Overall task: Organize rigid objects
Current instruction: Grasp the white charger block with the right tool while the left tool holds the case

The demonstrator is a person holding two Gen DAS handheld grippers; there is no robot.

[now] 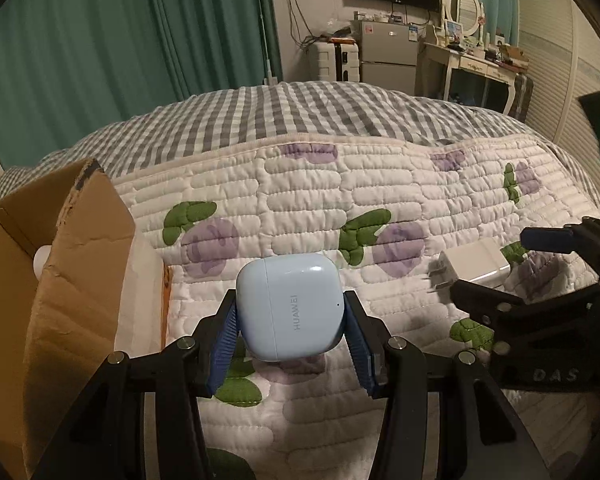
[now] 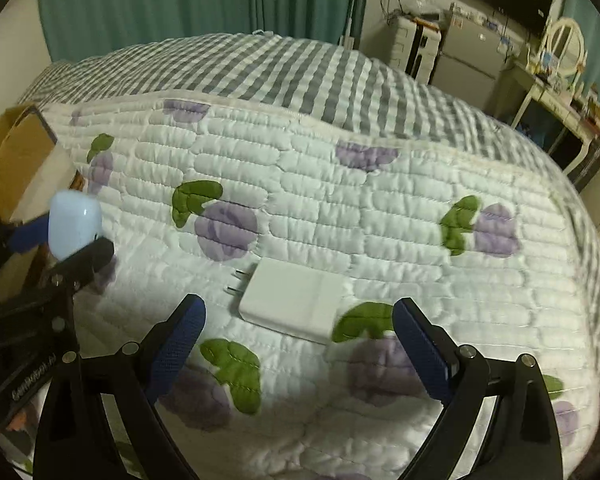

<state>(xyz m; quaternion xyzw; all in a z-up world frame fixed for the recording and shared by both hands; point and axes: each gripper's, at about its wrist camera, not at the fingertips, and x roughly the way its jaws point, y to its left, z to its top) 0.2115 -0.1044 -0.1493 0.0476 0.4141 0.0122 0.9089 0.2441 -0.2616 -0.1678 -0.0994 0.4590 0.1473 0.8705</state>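
Note:
My left gripper [image 1: 290, 310] is shut on a pale blue Huawei earbud case [image 1: 290, 306] and holds it above the quilt, just right of an open cardboard box [image 1: 40, 280]. The case also shows in the right wrist view [image 2: 74, 224], held beside the box [image 2: 16, 168]. My right gripper [image 2: 300, 312] is open, its fingers on either side of a white charger plug [image 2: 296, 300] that lies flat on the quilt, prongs pointing left. The charger also shows in the left wrist view [image 1: 474, 266], with the right gripper [image 1: 496, 268] around it.
A white quilt with purple flowers [image 2: 340, 208] covers the bed, over a grey checked sheet [image 1: 300, 116]. Green curtains hang behind. A fridge [image 1: 388, 52], suitcase and dressing table stand at the far wall.

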